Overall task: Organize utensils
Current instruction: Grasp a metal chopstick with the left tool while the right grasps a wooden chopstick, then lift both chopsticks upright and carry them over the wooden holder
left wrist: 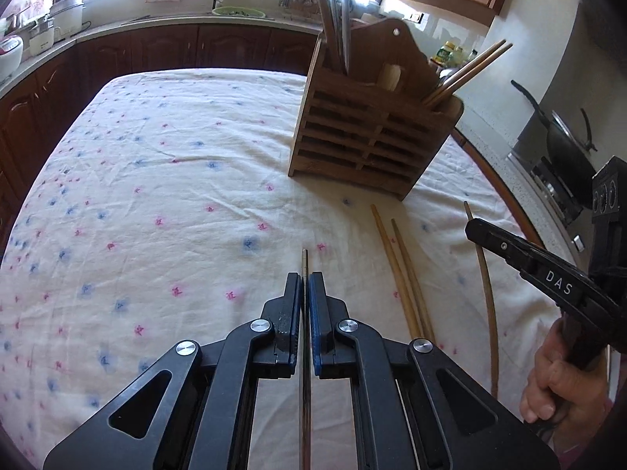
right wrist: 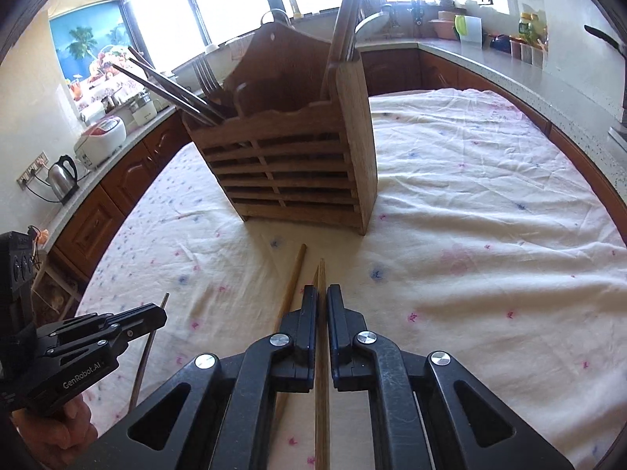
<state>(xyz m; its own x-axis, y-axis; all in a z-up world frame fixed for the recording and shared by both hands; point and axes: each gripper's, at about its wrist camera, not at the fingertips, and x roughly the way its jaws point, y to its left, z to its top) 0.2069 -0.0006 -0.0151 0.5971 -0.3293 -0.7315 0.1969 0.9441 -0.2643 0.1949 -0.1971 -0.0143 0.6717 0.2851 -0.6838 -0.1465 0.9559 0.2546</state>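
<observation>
left tongs (left wrist: 305, 286) pinch a metal stick (left wrist: 304, 264) | right tongs (right wrist: 322, 297) pinch a wood stick (right wrist: 321, 274) | lift slow, drop tips into the wooden box (right wrist: 290, 172)

We cannot see the lower ends of the utensils inside the holder (right wrist: 290, 168); the right gripper (right wrist: 322, 297) hides part of its chopstick (right wrist: 322, 411).

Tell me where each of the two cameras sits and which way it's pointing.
Left wrist: sits on the left gripper, shut on a metal chopstick; looks across the tablecloth toward the wooden utensil holder; right gripper and hand at right.
Right wrist: sits on the right gripper, shut on a wooden chopstick; faces the holder; left gripper at lower left.
Shared: holder, tablecloth, loose chopsticks.
</observation>
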